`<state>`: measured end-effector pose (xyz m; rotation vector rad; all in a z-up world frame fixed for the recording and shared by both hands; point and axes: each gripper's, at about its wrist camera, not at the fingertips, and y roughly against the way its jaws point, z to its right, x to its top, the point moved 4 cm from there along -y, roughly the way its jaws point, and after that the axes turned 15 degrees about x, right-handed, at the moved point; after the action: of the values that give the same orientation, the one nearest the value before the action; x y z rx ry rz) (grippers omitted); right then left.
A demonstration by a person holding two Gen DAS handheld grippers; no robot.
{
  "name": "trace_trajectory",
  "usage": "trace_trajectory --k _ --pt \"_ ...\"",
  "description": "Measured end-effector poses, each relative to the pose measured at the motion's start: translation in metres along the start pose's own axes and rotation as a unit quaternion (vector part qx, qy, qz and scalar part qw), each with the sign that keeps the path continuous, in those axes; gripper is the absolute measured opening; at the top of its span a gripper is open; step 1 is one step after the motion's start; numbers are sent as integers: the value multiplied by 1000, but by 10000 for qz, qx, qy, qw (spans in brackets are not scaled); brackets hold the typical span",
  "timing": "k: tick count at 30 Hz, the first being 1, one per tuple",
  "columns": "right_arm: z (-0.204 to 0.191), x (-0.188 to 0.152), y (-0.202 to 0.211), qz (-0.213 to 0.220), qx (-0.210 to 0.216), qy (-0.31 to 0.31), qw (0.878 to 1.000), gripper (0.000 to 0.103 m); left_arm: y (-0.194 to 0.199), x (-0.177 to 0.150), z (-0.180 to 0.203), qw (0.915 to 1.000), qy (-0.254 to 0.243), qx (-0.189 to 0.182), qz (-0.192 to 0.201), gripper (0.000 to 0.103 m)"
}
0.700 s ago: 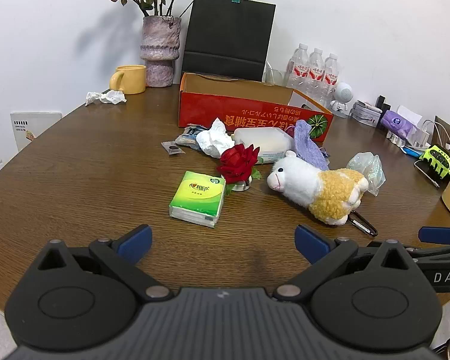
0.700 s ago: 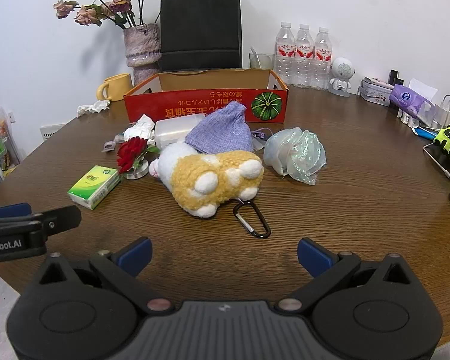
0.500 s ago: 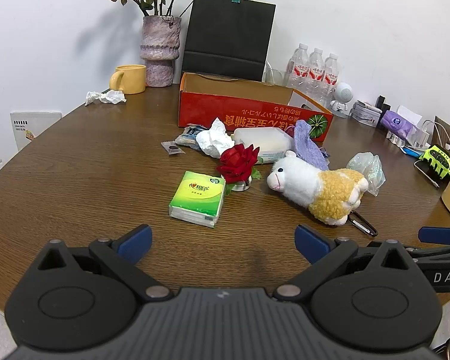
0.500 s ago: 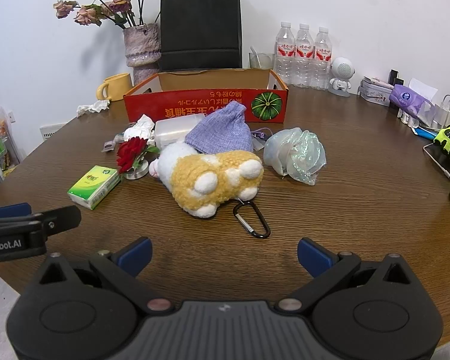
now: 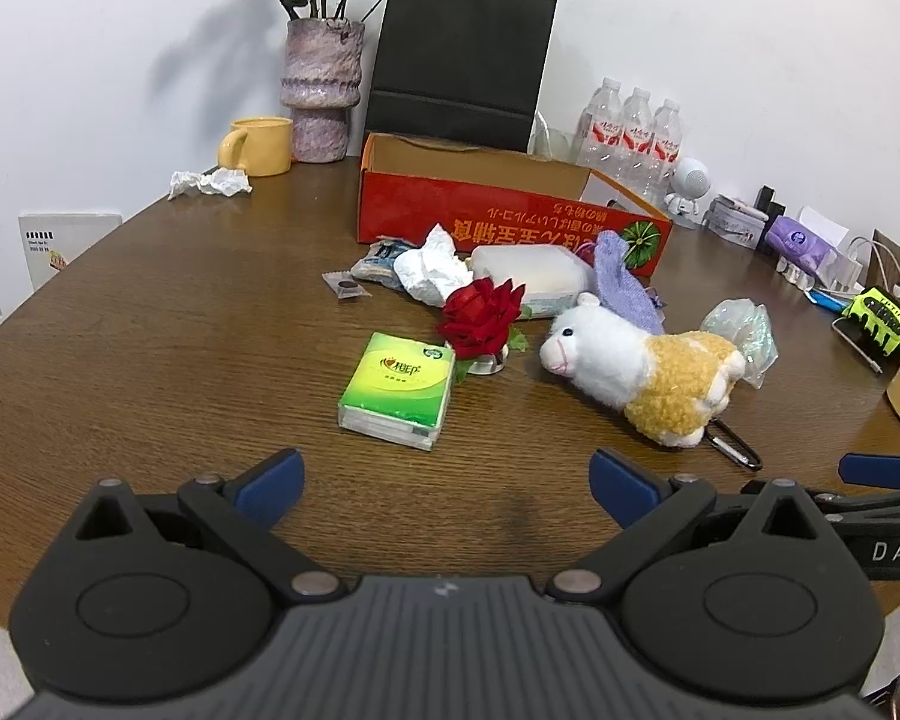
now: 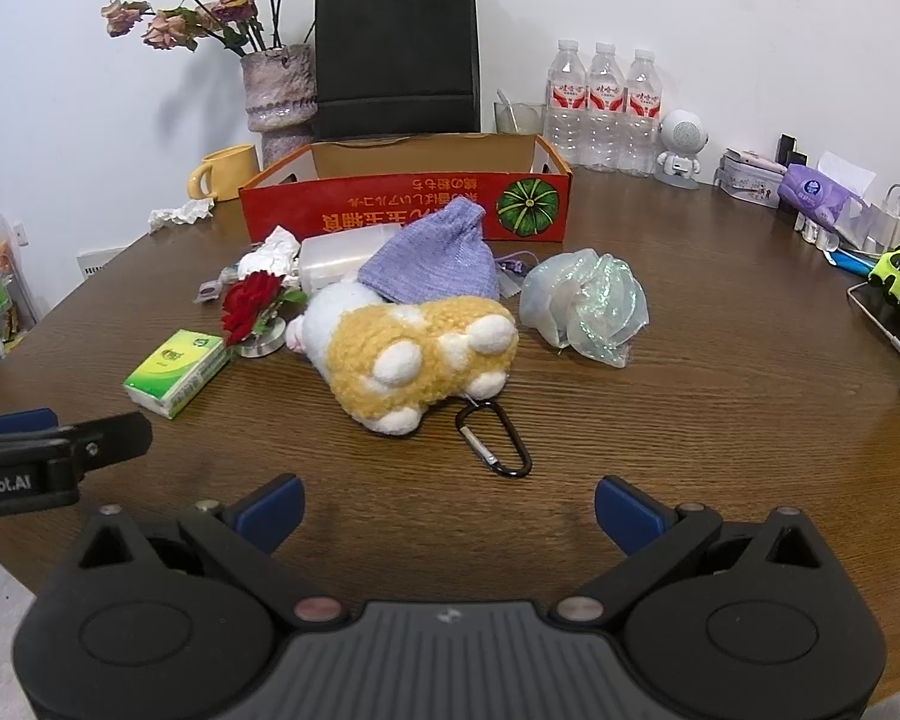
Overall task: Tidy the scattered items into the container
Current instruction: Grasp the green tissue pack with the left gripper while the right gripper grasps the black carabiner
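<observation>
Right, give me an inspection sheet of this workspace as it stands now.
Surface: brown wooden table, dry.
Job's things: red cardboard box open; plush sheep, green tissue pack, red rose, purple knit pouch, crumpled plastic bag, white case all outside it.
Clutter: yellow mug, vase, water bottles, black bag.
Grippers: left gripper and right gripper open, empty.
Cables: white cable at right edge.
Surroundings: white wall.

Green tissue pack [image 5: 397, 390] lies beside red rose [image 5: 481, 318] (touching).
</observation>
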<state>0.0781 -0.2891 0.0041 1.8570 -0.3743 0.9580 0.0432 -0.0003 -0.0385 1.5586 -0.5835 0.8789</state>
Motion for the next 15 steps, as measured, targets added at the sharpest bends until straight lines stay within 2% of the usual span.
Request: trace_trajectory --k 6,10,15 --pt "19 2 -17 29 -165 209 9996 100 -22 9 0 9998 -134 146 52 103" --pt "30 8 -30 14 -123 349 9993 90 -41 16 1 9996 -215 180 -2 103" --pt "40 16 -45 -126 -7 437 9990 72 -65 24 2 9986 -380 368 -67 103"
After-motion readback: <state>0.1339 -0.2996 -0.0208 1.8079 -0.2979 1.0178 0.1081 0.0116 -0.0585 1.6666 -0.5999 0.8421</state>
